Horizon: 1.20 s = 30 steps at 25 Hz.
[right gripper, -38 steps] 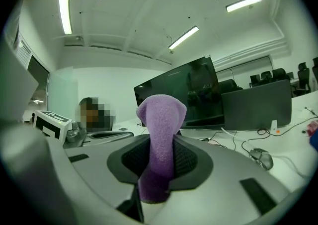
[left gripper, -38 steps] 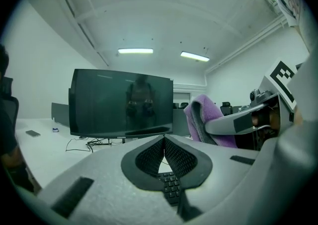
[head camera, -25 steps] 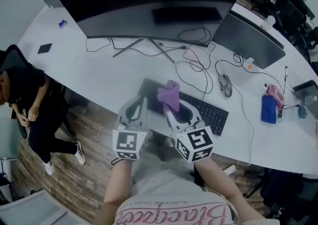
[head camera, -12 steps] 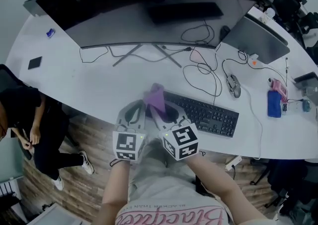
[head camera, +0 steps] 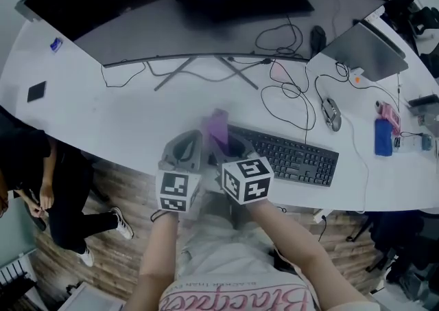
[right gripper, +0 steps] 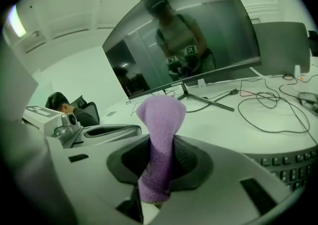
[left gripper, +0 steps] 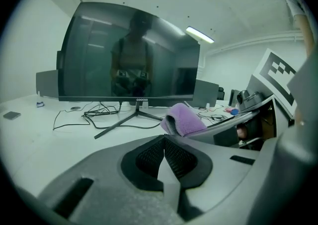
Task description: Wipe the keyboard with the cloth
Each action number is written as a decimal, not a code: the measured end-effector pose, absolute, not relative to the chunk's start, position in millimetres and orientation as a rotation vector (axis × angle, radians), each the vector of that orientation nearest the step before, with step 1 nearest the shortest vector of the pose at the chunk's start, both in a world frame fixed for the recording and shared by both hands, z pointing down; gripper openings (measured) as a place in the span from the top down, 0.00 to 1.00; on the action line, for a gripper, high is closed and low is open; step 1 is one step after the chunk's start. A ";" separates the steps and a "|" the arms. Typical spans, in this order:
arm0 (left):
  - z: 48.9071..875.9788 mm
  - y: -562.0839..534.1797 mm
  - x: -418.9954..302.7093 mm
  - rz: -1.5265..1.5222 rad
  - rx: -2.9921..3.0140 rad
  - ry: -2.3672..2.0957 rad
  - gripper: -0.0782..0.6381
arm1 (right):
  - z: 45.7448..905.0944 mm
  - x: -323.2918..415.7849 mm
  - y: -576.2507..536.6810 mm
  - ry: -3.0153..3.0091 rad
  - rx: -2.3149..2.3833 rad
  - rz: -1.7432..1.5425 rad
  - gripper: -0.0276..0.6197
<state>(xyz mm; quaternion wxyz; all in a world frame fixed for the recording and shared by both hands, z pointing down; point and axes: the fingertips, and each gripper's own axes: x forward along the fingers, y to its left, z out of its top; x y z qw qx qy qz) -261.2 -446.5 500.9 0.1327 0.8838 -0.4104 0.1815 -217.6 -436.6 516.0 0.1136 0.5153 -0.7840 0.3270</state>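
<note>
The right gripper view shows the right gripper (right gripper: 158, 167) clenched on the upright purple cloth (right gripper: 160, 129). The head view places it at the left end of the keyboard (head camera: 295, 156). The left gripper (left gripper: 164, 155) is pinched closed and empty just beside it. Cables (head camera: 288, 97) and a mouse (head camera: 332, 113) lie beyond.

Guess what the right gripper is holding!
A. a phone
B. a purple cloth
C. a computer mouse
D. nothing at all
B: in the right gripper view, the right gripper has its jaws pinched on the purple cloth, which sticks up between them.
</note>
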 end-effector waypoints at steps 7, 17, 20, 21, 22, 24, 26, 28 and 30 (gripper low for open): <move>519.3 -455.3 -260.1 0.554 2.530 -1.157 0.88 | 538.0 -213.8 -446.4 -2.224 1.495 1.080 0.81; 527.2 -457.8 -247.6 0.575 2.530 -1.141 0.88 | 550.9 -197.1 -450.3 -2.138 1.490 0.983 0.81; 528.4 -454.7 -242.1 0.580 2.522 -1.150 0.88 | 551.7 -191.9 -448.1 -2.131 1.491 0.975 0.81; 528.5 -452.9 -239.4 0.582 2.521 -1.150 0.88 | 551.9 -189.1 -447.0 -2.128 1.495 0.979 0.81; 528.4 -450.7 -236.0 0.585 2.523 -1.147 0.88 | 552.0 -185.8 -445.6 -2.125 1.502 0.984 0.81; 527.6 -445.9 -228.6 0.593 2.530 -1.140 0.88 | 552.0 -177.8 -442.1 -2.120 1.516 0.990 0.81; 526.4 -441.3 -221.5 0.601 2.535 -1.136 0.88 | 552.1 -169.6 -438.4 -2.118 1.525 0.994 0.81; 525.5 -437.8 -215.2 0.607 2.536 -1.138 0.88 | 552.0 -162.5 -435.3 -2.121 1.526 1.000 0.81; 525.3 -435.3 -208.1 0.613 2.536 -1.139 0.88 | 551.8 -155.8 -433.0 -2.123 1.528 1.003 0.81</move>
